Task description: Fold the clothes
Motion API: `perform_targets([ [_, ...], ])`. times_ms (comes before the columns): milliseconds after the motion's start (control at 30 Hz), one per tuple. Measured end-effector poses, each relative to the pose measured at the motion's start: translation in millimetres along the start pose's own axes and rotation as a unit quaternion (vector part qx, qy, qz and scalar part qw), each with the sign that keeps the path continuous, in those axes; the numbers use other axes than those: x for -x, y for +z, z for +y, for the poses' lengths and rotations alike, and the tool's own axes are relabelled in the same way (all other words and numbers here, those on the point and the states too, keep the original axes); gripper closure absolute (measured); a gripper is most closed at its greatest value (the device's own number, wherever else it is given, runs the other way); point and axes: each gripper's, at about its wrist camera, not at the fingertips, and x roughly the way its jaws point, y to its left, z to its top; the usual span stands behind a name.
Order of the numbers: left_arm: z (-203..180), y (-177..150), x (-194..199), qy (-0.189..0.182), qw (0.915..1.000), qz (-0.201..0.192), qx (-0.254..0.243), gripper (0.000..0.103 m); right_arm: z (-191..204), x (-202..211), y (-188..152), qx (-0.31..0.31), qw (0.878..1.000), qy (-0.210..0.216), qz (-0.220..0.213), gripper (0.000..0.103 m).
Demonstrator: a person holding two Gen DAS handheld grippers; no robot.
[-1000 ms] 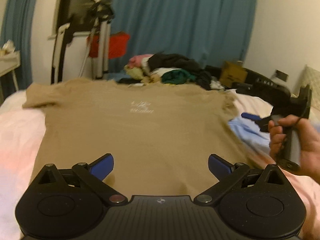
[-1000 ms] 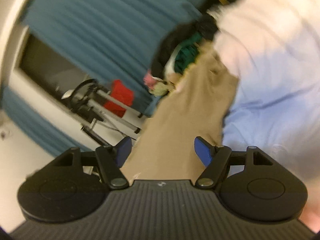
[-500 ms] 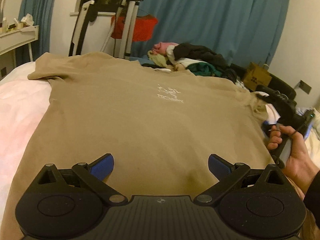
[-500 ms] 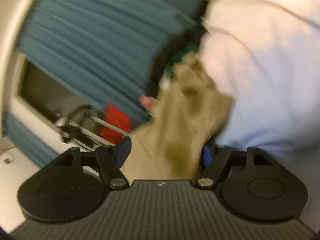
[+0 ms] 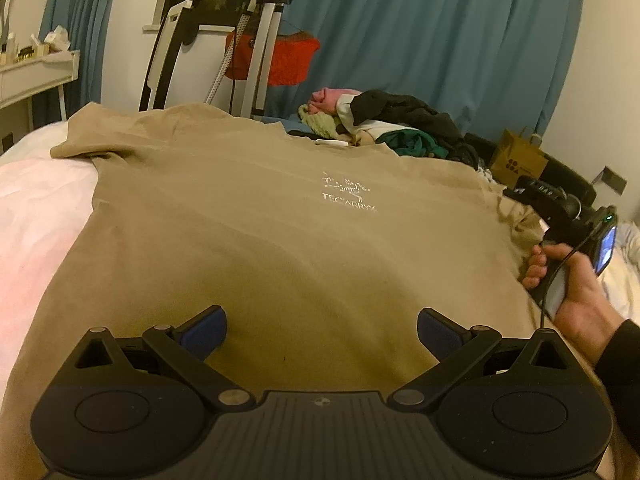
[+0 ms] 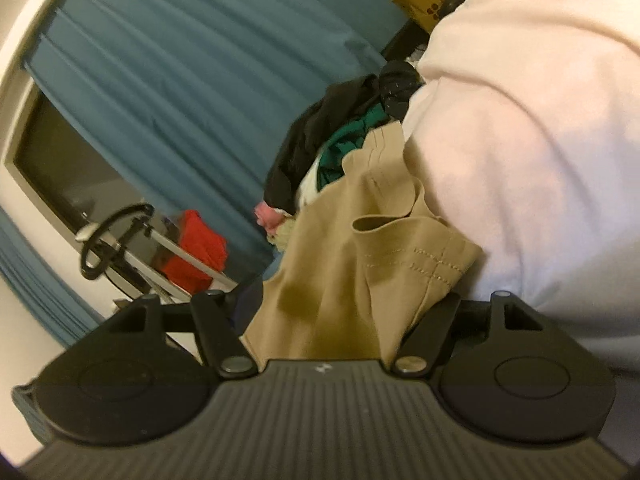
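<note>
Left hand-held gripper [image 5: 322, 328] wide above tan shirt [image 5: 256, 232] hem — right hand-held gripper [image 6: 340, 312] (fingers hidden) grips its sleeve.

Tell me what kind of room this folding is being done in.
Most likely a bedroom: the tan T-shirt lies on a bed, unfolded clothes are heaped behind it, and blue curtains cover the wall.

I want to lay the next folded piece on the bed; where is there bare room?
Bare sheet lies left of the tan T-shirt, under its left sleeve. Crowded: the clothes pile beyond the collar, and the right edge, where the right gripper bunches the sleeve.
</note>
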Motion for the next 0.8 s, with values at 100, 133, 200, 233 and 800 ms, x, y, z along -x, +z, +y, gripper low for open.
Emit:
perform_targets([
  [100, 2, 2, -1, -0.001, 1.0, 0.001, 0.008, 0.001, 4, -15, 10, -0.01, 1.0, 0.027, 0.003, 0.03],
  [133, 2, 2, -1, -0.002, 0.9999, 0.0, 0.01, 0.001, 5, -20, 14, -0.01, 1.0, 0.027, -0.001, 0.031],
  [200, 3, 4, -1, -0.002, 0.9999, -0.001, 0.014, 0.001, 16, -26, 18, 0.009, 1.0, 0.003, -0.02, 0.034],
  [233, 3, 4, 0, -0.002, 0.9999, -0.001, 0.016, 0.001, 23, -26, 19, 0.022, 0.999, -0.002, -0.025, 0.049],
  [800, 28, 37, 20, 0.04, 0.9986, -0.014, 0.032, 0.001, 197, 17, 28, 0.261, 0.953, -0.126, -0.092, 0.096],
])
